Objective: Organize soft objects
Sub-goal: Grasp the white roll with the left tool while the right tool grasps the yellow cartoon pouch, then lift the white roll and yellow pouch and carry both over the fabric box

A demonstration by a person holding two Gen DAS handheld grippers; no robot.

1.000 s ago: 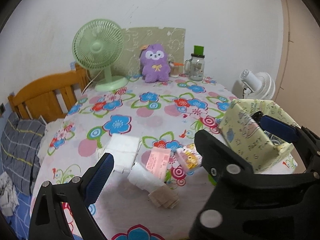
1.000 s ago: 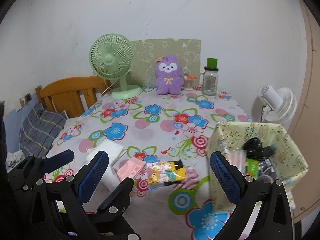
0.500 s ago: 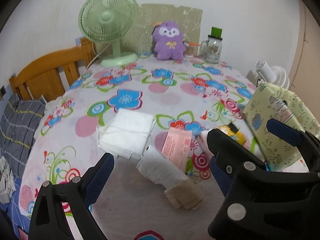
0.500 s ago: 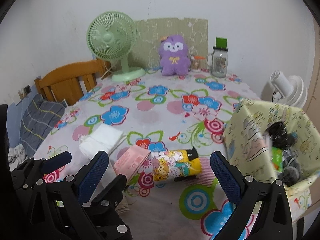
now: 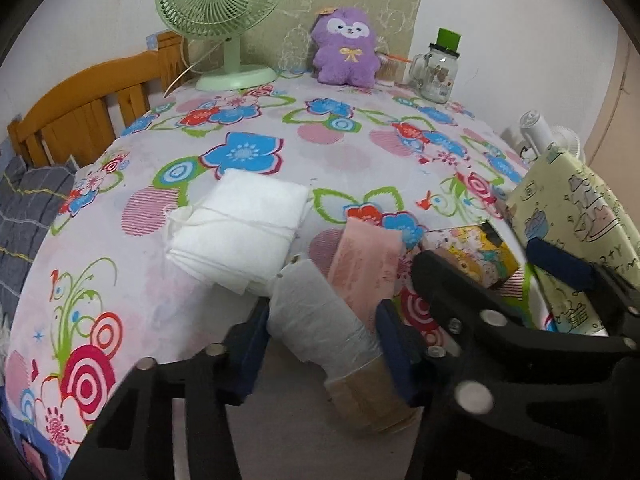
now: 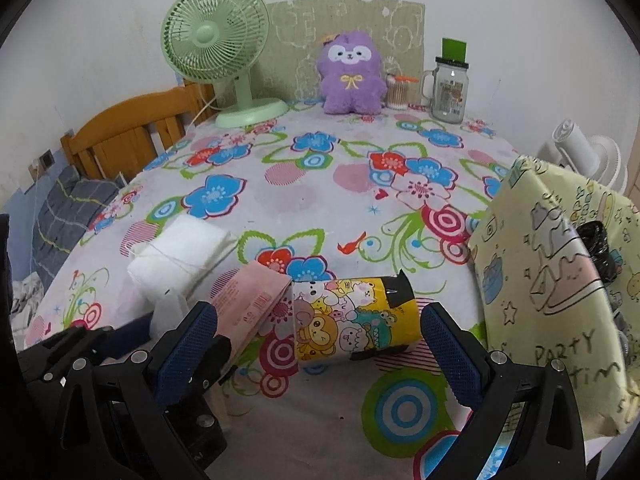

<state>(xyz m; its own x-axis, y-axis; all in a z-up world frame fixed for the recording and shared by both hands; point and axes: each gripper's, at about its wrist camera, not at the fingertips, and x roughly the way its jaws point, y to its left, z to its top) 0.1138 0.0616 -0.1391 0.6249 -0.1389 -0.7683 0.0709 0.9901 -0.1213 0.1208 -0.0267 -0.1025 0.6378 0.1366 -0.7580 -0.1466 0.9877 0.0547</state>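
My left gripper (image 5: pixel 320 340) is shut on a white paper-wrapped roll (image 5: pixel 320 316) with a tan end, lying on the flowered tablecloth. A pink packet (image 5: pixel 366 266) lies just behind the roll, and a folded white cloth bundle (image 5: pixel 240 228) tied with string is to its left. My right gripper (image 6: pixel 316 344) is open, its jaws on either side of a yellow cartoon-print pack (image 6: pixel 356 318) that lies on the table. The pale yellow fabric storage box (image 6: pixel 560 280) stands to the right, with dark items inside.
A green desk fan (image 6: pixel 216 48), a purple plush toy (image 6: pixel 352 76), a cotton-swab jar and a glass mug (image 6: pixel 448 88) stand along the back wall. A wooden bed frame (image 6: pixel 132 136) is at the left. A white fan (image 6: pixel 584 152) stands beyond the table's right edge.
Both grippers moved forward and down toward the table. The left jaws closed around the white roll. The right gripper came up to the yellow pack, still open.
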